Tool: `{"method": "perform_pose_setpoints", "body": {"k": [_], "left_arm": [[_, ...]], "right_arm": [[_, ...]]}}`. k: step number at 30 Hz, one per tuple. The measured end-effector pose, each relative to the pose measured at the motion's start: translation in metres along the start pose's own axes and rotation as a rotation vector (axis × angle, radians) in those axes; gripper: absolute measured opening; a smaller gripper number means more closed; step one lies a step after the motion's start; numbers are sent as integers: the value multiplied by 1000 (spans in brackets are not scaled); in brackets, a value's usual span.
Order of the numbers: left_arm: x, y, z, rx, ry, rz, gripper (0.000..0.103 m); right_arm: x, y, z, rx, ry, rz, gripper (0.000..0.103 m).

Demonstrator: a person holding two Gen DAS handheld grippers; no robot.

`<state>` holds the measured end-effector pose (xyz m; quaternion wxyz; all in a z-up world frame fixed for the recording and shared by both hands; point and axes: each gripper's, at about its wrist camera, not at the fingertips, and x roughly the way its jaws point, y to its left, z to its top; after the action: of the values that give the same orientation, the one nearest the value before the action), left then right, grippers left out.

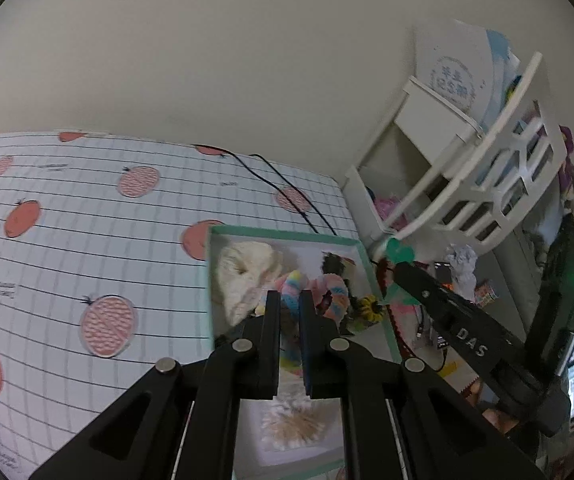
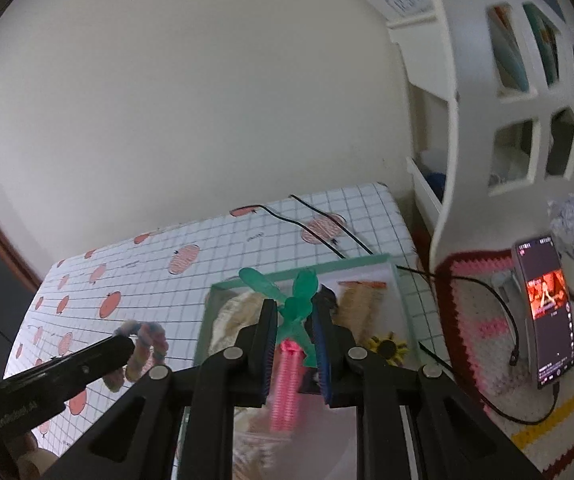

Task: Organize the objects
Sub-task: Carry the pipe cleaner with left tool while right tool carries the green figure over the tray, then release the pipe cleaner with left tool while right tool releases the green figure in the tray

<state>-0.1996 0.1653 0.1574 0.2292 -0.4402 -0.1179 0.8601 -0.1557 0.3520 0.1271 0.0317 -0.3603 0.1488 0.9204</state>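
Left gripper [image 1: 289, 300] tilted downward, jaws clamped on pastel scrunchie [image 1: 291, 344]. Right gripper [image 2: 294, 312] tilted downward, jaws clamped on green-and-pink clip [image 2: 293, 320]. Grippers side by side, near each other, each visible in other's view.

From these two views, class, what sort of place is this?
Probably a room at home: a table under a checked fruit-print cloth, white storage shelves against the wall, and a phone propped on a crocheted mat.

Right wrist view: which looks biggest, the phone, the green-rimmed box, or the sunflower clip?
1. green-rimmed box, partly hidden by the hand-held gripper
2. phone
3. sunflower clip, clearly smallest

As pictured only; nearness to the fisheye lens skews true sizes.
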Motion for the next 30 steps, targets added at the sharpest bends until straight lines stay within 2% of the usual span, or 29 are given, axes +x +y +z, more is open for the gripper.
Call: {"method": "perform_pose_setpoints", "body": {"k": [5, 19, 30], "left_arm": [[16, -15, -7, 35, 10, -18, 8], [52, -14, -25, 59, 75, 27, 8], [69, -8, -33, 60, 113, 51, 8]], "right_arm": [[12, -12, -9, 6, 42, -44, 19], [41, -43, -33, 57, 154, -116, 19], [50, -38, -44, 16, 199, -142, 19]]}}
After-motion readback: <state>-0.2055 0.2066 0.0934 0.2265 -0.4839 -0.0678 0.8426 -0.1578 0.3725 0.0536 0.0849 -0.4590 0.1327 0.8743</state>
